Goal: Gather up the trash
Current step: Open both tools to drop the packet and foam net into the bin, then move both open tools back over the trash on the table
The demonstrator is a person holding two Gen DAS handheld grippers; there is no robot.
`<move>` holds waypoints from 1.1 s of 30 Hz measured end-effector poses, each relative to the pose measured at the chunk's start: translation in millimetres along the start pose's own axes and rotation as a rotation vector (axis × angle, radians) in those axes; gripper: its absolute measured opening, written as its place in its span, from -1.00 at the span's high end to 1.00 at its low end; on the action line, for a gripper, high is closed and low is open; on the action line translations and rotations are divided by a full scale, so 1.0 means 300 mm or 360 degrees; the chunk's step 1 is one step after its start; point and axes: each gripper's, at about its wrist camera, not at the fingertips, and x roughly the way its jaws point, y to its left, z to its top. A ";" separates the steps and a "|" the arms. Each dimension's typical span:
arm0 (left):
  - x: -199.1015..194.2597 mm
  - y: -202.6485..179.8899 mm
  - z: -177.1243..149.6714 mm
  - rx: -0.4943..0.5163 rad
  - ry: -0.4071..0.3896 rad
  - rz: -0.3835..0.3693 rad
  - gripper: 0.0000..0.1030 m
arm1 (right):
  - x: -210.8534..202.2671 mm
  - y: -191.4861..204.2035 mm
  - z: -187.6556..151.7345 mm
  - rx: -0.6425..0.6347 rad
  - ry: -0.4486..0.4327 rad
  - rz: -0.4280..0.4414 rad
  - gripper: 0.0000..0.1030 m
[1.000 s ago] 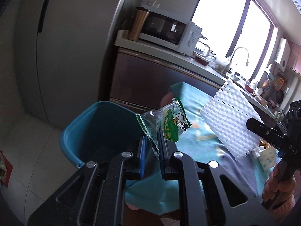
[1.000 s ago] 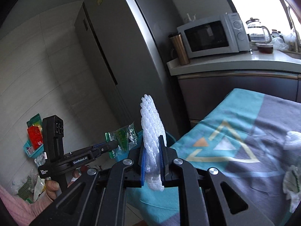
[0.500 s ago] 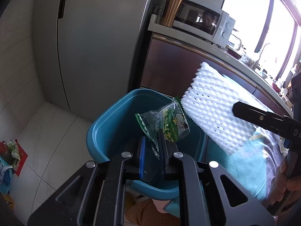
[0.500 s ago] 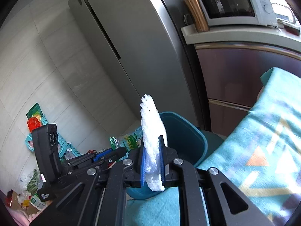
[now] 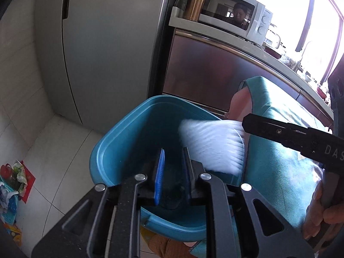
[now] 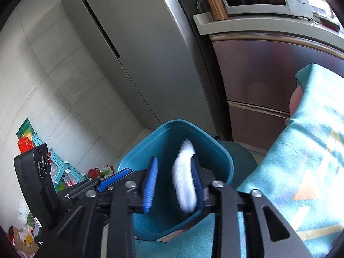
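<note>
We are holding both grippers over the teal bin (image 5: 120, 150): our left gripper (image 5: 173, 172) has just been opening, nothing between its jaws. Our right gripper (image 6: 174, 182) has just been opening too, the blurred white foam net (image 6: 185, 185) lying loose against its right pad above the bin's mouth. Farther off, only the right wrist view is showing the litter (image 6: 64, 172) on the floor by the wall.

Both wrist views, downward (close), sharing bin (image 5: 129, 142)

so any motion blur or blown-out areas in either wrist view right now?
Left wrist view: the white foam net over the teal bin is smeared by motion blur, and the window is blown out. Right wrist view: the foam net is again streaked while the bin stays sharp; strong fisheye bending of the fridge.
</note>
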 end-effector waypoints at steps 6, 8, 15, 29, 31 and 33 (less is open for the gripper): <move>-0.059 -0.035 -0.010 0.0025 -0.0068 -0.0045 0.53 | -0.087 -0.031 -0.020 0.0017 -0.0054 0.0035 0.34; -0.088 -0.063 -0.006 0.0047 -0.0100 -0.0087 0.45 | -0.145 -0.035 -0.030 -0.0008 -0.0092 0.0043 0.26; -0.185 -0.205 -0.014 0.0158 -0.0201 -0.0314 0.17 | -0.457 -0.054 -0.130 -0.0133 -0.0290 -0.0056 0.09; -0.227 -0.747 -0.167 0.0583 -0.0059 -0.0836 0.01 | -1.019 -0.297 -0.445 0.0141 -0.0607 -0.0607 -0.03; -0.213 -0.829 -0.207 0.0644 -0.0014 -0.0879 0.01 | -1.080 -0.335 -0.491 0.0193 -0.0639 -0.0700 -0.03; -0.195 -0.908 -0.238 0.0691 0.0037 -0.0921 0.00 | -1.117 -0.376 -0.524 0.0243 -0.0657 -0.0781 -0.03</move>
